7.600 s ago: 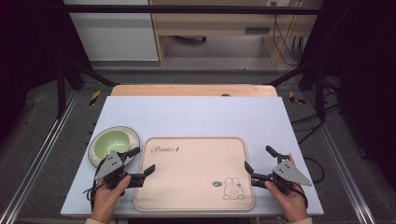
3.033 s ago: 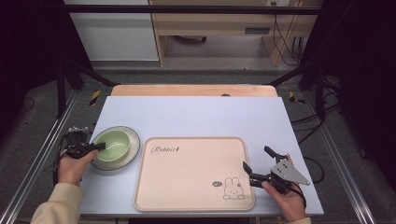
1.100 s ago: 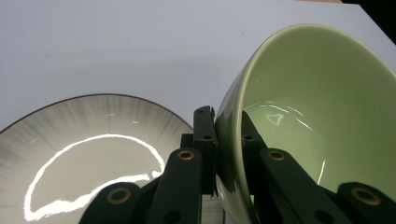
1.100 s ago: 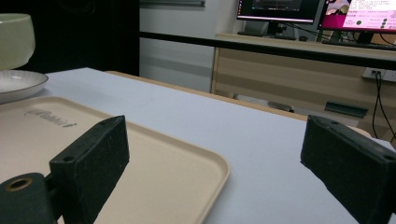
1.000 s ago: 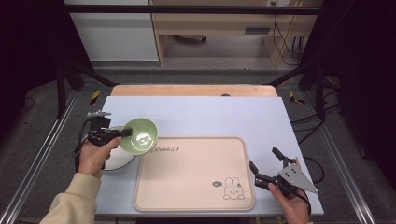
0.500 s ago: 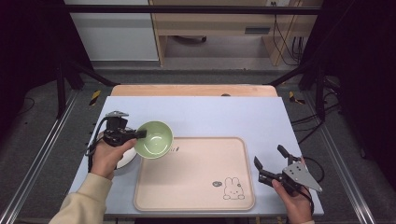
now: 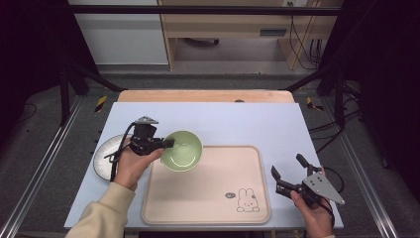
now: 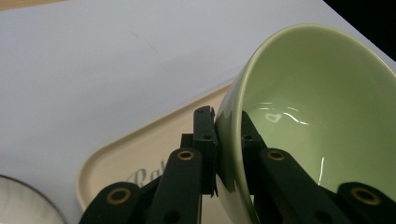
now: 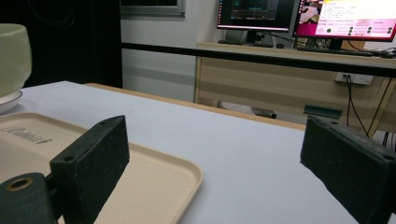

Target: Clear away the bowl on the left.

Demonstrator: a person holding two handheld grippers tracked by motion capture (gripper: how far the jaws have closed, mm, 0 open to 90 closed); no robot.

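Across pale desk point(image 7: 247, 121): bowl point(image 7: 182, 150) lifted off plate point(image 7: 105, 157), carried rightward over tray point(image 7: 213, 198) corner, tilted, clear of it. Left gripper point(image 7: 167, 144) clamped on bowl rim. Right gripper point(image 7: 288, 173) parked wide open, empty. Likely headed for tray.

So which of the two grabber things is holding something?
The left gripper: its jaws pinch the green bowl's rim. The right gripper is open and empty.
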